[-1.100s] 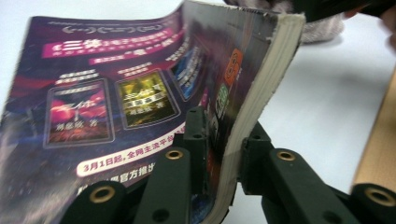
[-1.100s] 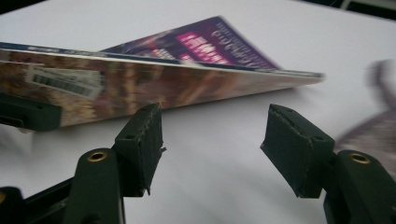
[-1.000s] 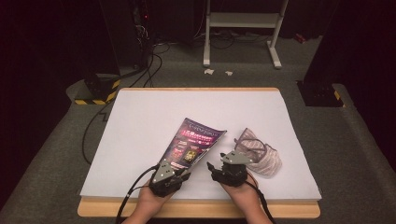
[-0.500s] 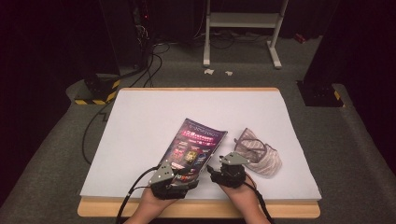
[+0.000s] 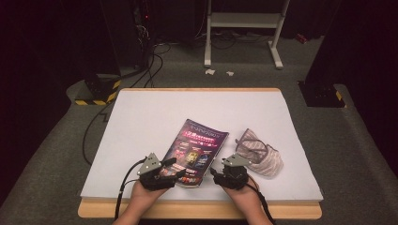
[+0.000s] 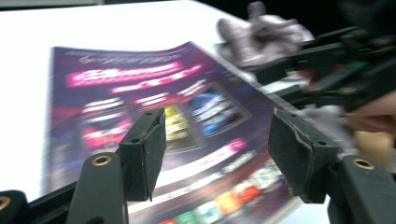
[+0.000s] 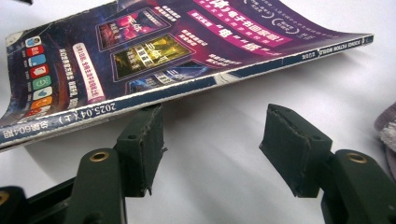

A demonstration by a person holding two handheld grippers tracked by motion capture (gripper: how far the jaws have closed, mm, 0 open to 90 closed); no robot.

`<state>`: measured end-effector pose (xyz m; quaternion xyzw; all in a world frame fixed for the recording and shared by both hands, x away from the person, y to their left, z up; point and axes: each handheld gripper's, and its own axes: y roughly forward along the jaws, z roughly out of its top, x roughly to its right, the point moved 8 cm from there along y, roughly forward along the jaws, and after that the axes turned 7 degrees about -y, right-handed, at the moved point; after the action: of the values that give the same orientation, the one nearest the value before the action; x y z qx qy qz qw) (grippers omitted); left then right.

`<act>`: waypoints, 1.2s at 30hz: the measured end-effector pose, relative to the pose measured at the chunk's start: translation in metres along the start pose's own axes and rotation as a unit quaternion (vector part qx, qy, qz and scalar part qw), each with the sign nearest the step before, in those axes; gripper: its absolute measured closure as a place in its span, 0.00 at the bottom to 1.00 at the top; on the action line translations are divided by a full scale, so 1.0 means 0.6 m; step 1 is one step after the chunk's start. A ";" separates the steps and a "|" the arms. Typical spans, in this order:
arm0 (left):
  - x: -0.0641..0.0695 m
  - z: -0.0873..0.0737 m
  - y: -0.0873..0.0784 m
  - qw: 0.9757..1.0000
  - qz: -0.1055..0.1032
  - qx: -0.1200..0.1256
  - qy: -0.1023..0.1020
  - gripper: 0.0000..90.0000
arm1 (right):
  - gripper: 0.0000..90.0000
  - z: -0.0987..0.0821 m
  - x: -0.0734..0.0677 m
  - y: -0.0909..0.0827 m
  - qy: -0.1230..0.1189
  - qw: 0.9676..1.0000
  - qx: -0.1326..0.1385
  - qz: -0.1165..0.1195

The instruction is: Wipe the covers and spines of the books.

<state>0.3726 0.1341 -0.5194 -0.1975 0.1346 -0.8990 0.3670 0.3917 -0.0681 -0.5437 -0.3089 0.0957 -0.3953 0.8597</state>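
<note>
The table (image 5: 141, 122), covered in white, is carrying a purple magazine (image 5: 199, 150) that is lying closed and face up toward the near edge, angled so its spine is facing the right gripper (image 5: 217, 174); I judge it is sitting this way so both tools can reach it from the person's side. Just to its right, apart from it, a striped cloth pouch (image 5: 260, 157) is slumping in a heap, and what it is holding is impossible to tell. The left gripper (image 5: 174, 169) is hovering over the magazine's near corner, its jaws having just been opening, now standing wide with nothing pressed between the pads, the cover merely lying beneath them. The right gripper is waiting beside the spine, jaws likewise spread and gripping nothing; one fingertip (image 7: 142, 140) is sitting close under the raised spine edge, though whether it is touching is unclear. In the left gripper view the cover is blurring, so its print is unreadable.
</note>
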 end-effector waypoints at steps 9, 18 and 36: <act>-0.079 -0.011 -0.020 0.995 0.083 -0.040 -0.041 0.45 | 0.44 -0.003 0.019 -0.011 0.013 1.000 0.009 -0.011; -0.088 -0.044 0.000 0.987 0.094 -0.117 -0.050 0.49 | 0.44 -0.006 0.014 -0.007 0.014 1.000 0.002 -0.001; 0.000 -0.064 0.023 0.990 0.011 -0.142 -0.016 0.56 | 0.43 -0.035 0.044 -0.003 0.066 0.997 -0.043 0.017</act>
<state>0.3634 0.1282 -0.5585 -0.2608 0.2572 -0.8631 0.3476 0.3998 -0.0977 -0.5571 -0.3174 0.1746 -0.3952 0.8442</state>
